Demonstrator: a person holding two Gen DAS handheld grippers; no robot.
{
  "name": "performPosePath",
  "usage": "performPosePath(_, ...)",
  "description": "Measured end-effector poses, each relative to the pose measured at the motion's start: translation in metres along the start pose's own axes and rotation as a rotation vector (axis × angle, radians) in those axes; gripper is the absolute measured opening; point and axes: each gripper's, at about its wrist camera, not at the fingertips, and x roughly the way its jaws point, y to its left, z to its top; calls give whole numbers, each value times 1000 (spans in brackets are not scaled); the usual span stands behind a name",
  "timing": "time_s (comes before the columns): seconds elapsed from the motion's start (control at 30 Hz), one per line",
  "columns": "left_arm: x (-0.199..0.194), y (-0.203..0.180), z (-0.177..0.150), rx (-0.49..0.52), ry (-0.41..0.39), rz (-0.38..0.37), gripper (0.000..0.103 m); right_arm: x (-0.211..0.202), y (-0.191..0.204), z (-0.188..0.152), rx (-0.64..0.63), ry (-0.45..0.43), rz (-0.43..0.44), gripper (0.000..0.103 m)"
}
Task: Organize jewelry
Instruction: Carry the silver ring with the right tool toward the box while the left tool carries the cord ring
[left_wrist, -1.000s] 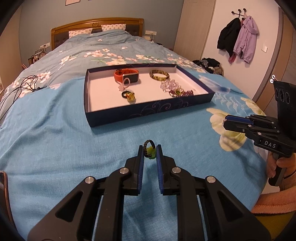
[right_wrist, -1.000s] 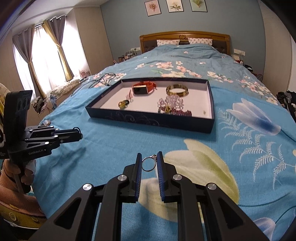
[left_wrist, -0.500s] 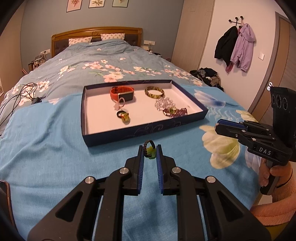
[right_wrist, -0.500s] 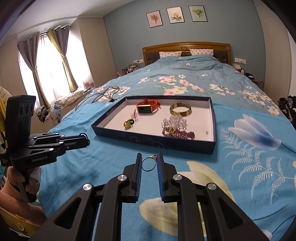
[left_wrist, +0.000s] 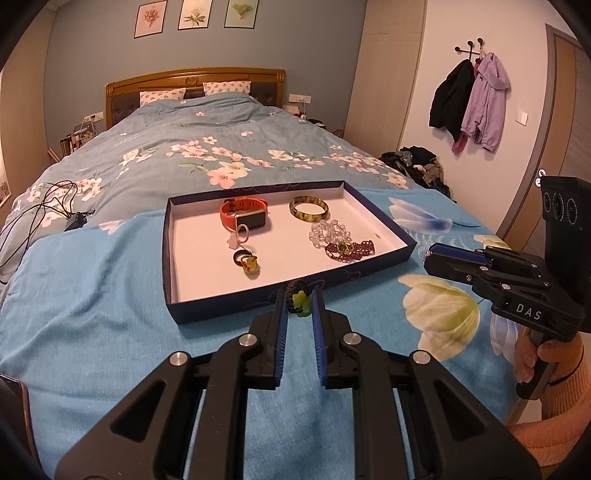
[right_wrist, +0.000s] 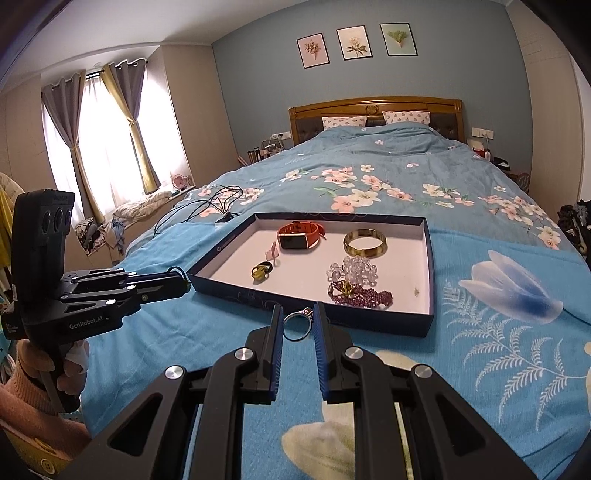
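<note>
A dark blue tray (left_wrist: 280, 301) (right_wrist: 310, 302) with a white floor lies on the bed. In it are an orange watch (left_wrist: 243, 217) (right_wrist: 300, 236), a green-gold bangle (left_wrist: 309, 208) (right_wrist: 365, 242), clear beads (left_wrist: 329, 232) (right_wrist: 354, 271), a maroon bead bracelet (left_wrist: 350, 250) (right_wrist: 364, 294) and two small rings (left_wrist: 246, 261) (right_wrist: 262, 271). My left gripper (left_wrist: 299, 304) is shut on a dark braided ring with a yellow-green charm (left_wrist: 298, 300), just short of the tray's near wall. My right gripper (right_wrist: 298, 325) is shut on a thin silver ring (right_wrist: 297, 325), also in front of the tray.
The bed has a blue floral cover (left_wrist: 92, 295) (right_wrist: 517, 332). Black cables (left_wrist: 40, 210) (right_wrist: 207, 210) lie left of the tray. Each view shows the other gripper held by a hand in an orange sleeve (left_wrist: 550, 435) (right_wrist: 22, 398). Coats (left_wrist: 469, 103) hang on the right wall.
Both grippers have risen and tipped up, so the tray sits lower and nearer to the fingertips in each view. Each still holds its ring.
</note>
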Motion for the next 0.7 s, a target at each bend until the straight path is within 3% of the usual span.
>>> performPosePath(0.7, 1, 0, 13, 10, -25, 21, 13, 3, -4, 14, -2, -31, 3, 14)
